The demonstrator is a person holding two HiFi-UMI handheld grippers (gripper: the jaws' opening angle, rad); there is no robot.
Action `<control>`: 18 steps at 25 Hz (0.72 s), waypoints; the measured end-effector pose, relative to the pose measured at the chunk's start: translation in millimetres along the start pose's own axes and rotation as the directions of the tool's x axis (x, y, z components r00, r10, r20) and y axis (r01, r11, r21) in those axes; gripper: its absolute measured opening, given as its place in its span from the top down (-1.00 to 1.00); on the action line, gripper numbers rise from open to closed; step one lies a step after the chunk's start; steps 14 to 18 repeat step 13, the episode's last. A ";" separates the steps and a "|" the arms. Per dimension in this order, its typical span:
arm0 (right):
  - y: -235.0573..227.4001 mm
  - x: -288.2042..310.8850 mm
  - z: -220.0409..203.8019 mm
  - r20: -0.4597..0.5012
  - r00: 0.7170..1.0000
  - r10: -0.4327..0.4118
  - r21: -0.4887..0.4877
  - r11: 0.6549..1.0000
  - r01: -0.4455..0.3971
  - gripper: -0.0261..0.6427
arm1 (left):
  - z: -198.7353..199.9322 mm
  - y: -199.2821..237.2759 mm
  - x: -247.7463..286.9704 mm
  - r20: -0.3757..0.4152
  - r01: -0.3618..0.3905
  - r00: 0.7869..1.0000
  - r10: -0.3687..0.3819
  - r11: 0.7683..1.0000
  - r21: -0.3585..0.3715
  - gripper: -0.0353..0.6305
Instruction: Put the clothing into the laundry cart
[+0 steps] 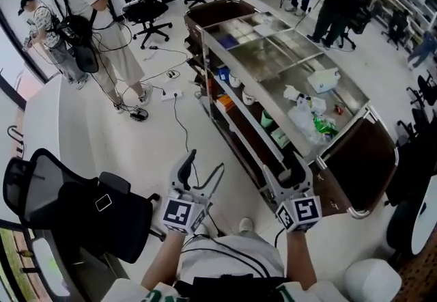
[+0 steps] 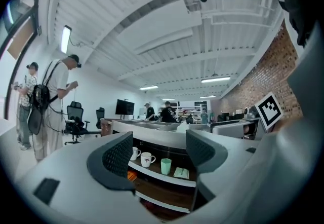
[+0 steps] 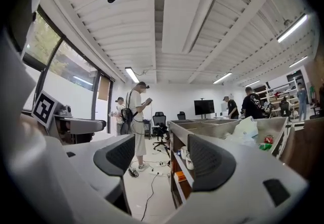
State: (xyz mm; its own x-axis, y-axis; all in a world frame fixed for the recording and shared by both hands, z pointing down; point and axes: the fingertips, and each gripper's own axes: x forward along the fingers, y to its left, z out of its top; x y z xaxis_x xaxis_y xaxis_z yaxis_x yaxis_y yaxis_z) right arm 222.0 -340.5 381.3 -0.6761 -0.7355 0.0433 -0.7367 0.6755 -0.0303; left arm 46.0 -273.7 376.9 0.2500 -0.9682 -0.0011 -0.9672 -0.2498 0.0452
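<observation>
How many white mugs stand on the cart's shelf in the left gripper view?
2. The first white mug stands at the edge of the left-hand jaw. The second white mug stands just right of it, beside a green cup. The jaws may hide more.

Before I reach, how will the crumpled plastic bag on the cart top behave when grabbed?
The plastic bag lies crumpled and thin, so likely floppy and light. Its glossy film may slip from a loose pinch.

Open floor (image 1: 130, 147) straight ahead, steel cart (image 1: 273, 55) blocking the right side, black chair (image 1: 82, 208) close at left, loose cable (image 1: 176, 116) lying between them.
</observation>
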 end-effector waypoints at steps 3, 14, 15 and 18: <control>22.7 8.6 -11.7 -0.035 0.998 0.055 0.009 0.998 -0.055 -0.15 | -12.6 16.1 -14.4 0.009 -0.036 0.999 0.036 0.999 0.011 -0.04; 57.2 27.3 -22.9 -0.078 0.987 0.143 -0.008 0.989 -0.144 -0.15 | -12.5 26.2 -26.1 -0.004 -0.057 0.998 0.057 0.998 -0.006 -0.04; 57.2 27.3 -22.9 -0.078 0.987 0.143 -0.008 0.989 -0.144 -0.15 | -12.5 26.2 -26.1 -0.004 -0.057 0.998 0.057 0.998 -0.006 -0.04; 57.2 27.3 -22.9 -0.078 0.987 0.143 -0.008 0.989 -0.144 -0.15 | -12.5 26.2 -26.1 -0.004 -0.057 0.998 0.057 0.998 -0.006 -0.04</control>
